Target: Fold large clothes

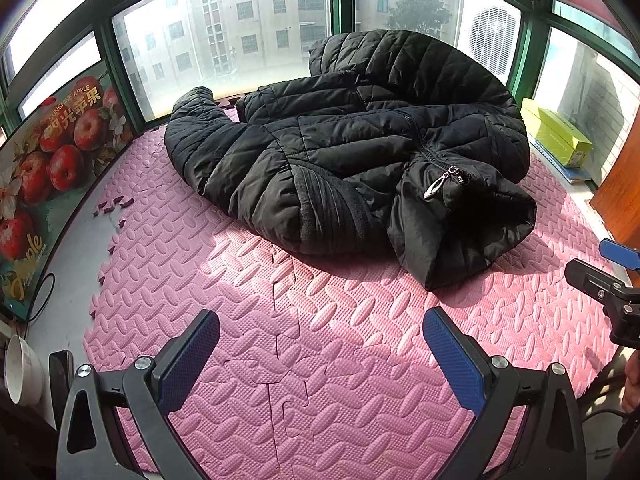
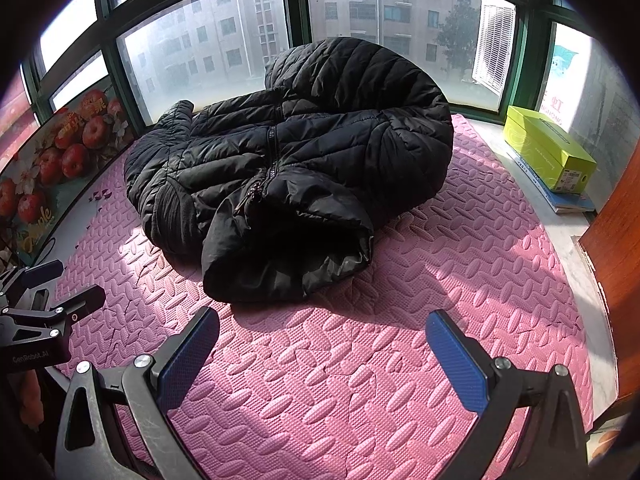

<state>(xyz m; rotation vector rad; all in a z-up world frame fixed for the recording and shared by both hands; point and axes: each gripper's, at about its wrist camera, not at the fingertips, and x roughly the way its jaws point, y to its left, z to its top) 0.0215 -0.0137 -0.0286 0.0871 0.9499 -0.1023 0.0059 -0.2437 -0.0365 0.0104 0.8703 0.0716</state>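
A black quilted puffer jacket point(image 1: 352, 140) lies crumpled on the pink foam mat point(image 1: 312, 360), zipped, with its hood toward me and a sleeve stretched to the left. It also shows in the right wrist view point(image 2: 288, 168). My left gripper point(image 1: 320, 344) is open and empty, hovering over bare mat in front of the jacket. My right gripper point(image 2: 324, 344) is open and empty, also short of the jacket, near the hood. Each gripper shows at the edge of the other's view: the right one point(image 1: 612, 276), the left one point(image 2: 60, 296).
A window wall with green frames point(image 1: 340, 20) runs behind the mat. An apple poster board point(image 1: 48, 168) leans at the left. A yellow-green box point(image 2: 548, 148) on books sits at the right. A white bowl point(image 1: 22, 372) stands near left. A wooden panel point(image 2: 616, 264) stands far right.
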